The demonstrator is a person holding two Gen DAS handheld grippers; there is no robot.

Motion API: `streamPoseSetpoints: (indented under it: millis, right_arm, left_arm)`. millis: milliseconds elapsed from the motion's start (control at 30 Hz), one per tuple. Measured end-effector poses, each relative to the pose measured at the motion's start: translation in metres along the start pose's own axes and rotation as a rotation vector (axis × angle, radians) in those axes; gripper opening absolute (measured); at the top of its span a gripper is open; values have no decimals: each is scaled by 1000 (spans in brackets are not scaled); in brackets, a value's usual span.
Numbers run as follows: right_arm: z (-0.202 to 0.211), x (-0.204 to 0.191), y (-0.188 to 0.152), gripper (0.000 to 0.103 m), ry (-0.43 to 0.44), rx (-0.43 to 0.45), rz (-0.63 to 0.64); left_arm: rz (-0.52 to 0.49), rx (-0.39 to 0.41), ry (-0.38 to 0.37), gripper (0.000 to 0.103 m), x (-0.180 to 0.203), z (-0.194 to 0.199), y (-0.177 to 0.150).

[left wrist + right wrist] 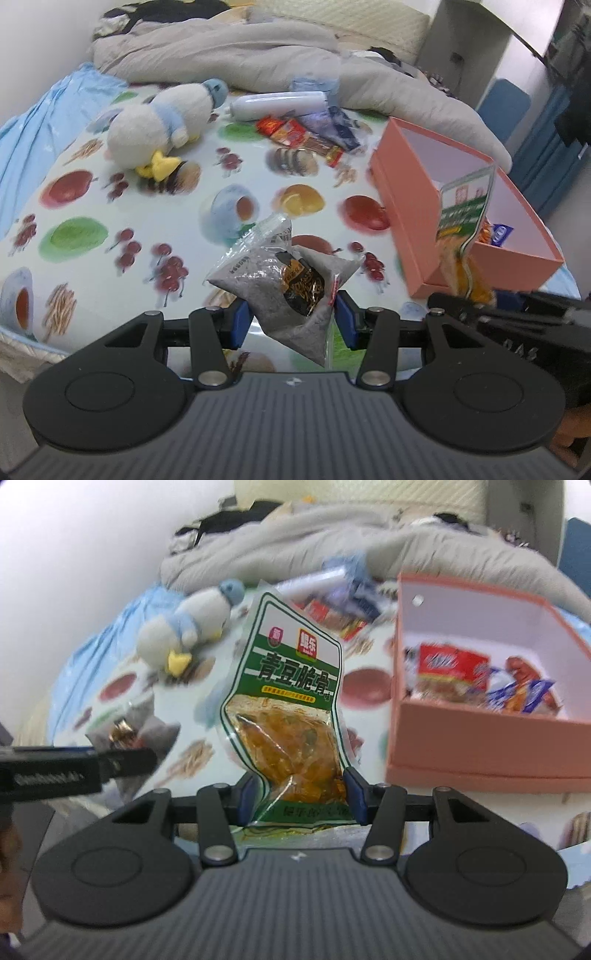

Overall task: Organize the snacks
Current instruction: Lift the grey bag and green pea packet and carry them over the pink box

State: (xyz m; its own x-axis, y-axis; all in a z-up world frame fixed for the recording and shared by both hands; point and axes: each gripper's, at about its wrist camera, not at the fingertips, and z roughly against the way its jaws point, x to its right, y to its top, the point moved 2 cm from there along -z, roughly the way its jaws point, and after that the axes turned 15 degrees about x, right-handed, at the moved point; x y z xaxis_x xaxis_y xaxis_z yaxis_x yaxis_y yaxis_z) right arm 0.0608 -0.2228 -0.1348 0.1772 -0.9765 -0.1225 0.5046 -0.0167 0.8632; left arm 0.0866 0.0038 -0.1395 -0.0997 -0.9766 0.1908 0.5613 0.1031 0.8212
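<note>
Left claw (293,319) pinches a grey sesame-paste sachet (284,280); right claw (301,795) clamps a green-label snack pouch (291,709) by its lower end. Pink box (480,746) at two o'clock. Risk: the slick pouch slipping from the narrow grip onto the bed.

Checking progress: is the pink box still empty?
No, the pink box already holds several snack packets in the right wrist view.

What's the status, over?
Left gripper shut on grey packet. Right gripper shut on green packet. Pink box open, snacks inside. Nothing blocking it.
</note>
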Motion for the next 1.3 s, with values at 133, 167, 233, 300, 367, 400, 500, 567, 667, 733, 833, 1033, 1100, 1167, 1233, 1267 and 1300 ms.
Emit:
streamPoseSetpoints:
  millis: [133,167,233,300,367,400,500,567,667,733,833,1033,1100,1167,1233,1267,1300]
  right_arm:
    - [20,7,13,52,-22,41,-16]
    - [24,8,15,52,-30,48,-20]
    - [32,11,18,52,-41,63,-32]
    - [38,13,21,52,-54,75,-33]
    - [46,16,24,52,-62,92,-38]
    - [50,17,25,52,-67,99,-44]
    - [64,25,27,52,-89,114,-51]
    - [73,30,28,52,-108,124,-51]
    - [84,40,30,52,-138,140,-59]
    - [91,47,30,52,-162,149,-69]
    - [102,58,29,52,-196,160,-95]
    - [109,71,28,52,-236,163,-110]
    - [107,75,29,52,-237,162,-121]
    - [102,79,30,52,-245,161,-122]
    - [97,84,31,52,-244,158,-127]
    - [93,87,32,52,-243,154,-129]
    - [89,90,34,52,-241,151,-130]
  left_arm:
    - [-31,27,-27,53,20,14,12]
    - [-37,36,-36,53,25,18,16]
    - [-44,51,-50,53,33,25,21]
    - [-52,63,-66,53,43,32,24]
    - [-61,71,-80,53,52,37,27]
    - [-65,74,-89,53,56,38,27]
    - [-89,93,-115,53,73,44,30]
    - [-98,103,-145,53,85,48,31]
    - [-110,110,-188,53,102,51,33]
    - [-121,115,-215,53,114,54,33]
    - [-145,119,-249,53,130,56,33]
    - [-159,114,-297,53,150,53,38]
    - [-153,99,-308,53,153,49,41]
    - [-148,88,-312,53,156,42,44]
    - [-145,82,-313,53,158,34,48]
    - [-146,79,-313,53,160,29,50]
    - [-149,77,-311,53,162,24,52]
